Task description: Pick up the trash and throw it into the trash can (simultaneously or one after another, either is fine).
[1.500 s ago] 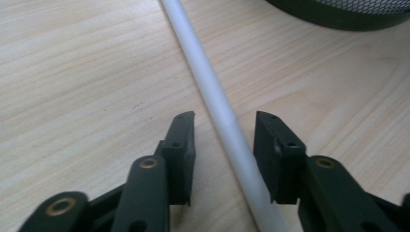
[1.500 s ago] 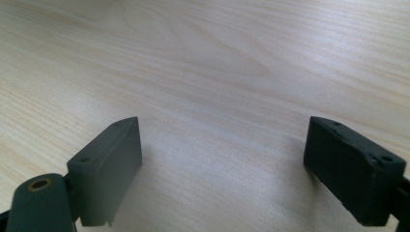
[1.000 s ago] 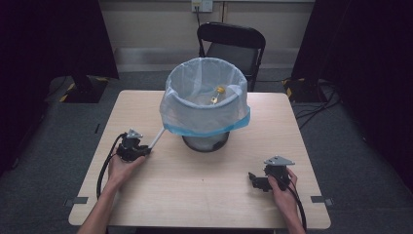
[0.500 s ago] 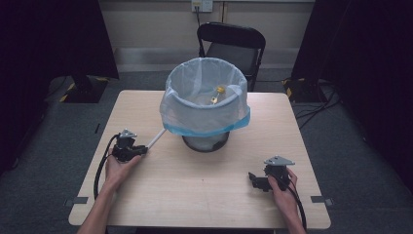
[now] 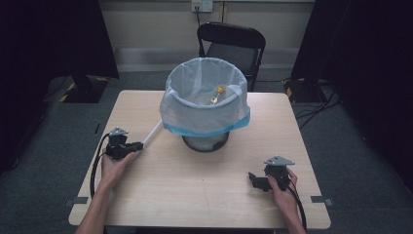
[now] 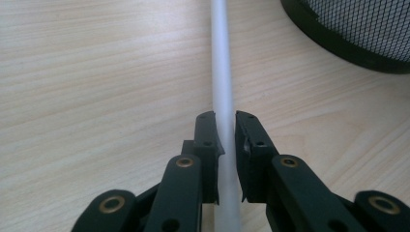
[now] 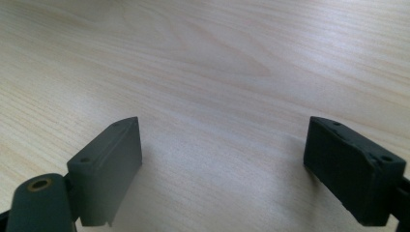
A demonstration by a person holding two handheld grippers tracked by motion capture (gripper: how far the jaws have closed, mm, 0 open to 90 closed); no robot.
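Pale wood table (image 5: 204,195), left hand-held gripper (image 6: 226,126) clamping white drawstring (image 6: 221,72).

I hold my left gripper (image 5: 138,146) at the left side of the light wooden table (image 5: 195,195). Its jaws are closed on the end of a white plastic strip (image 5: 152,134), which runs up and to the right toward the black mesh bin lined with a translucent white bag with a blue edge (image 5: 204,105). Something small and yellow (image 5: 217,94) lies inside the bin. My right gripper (image 5: 253,179) rests on the table near the right front corner, well apart from the bin. A black folding chair (image 5: 232,44) stands behind the table.
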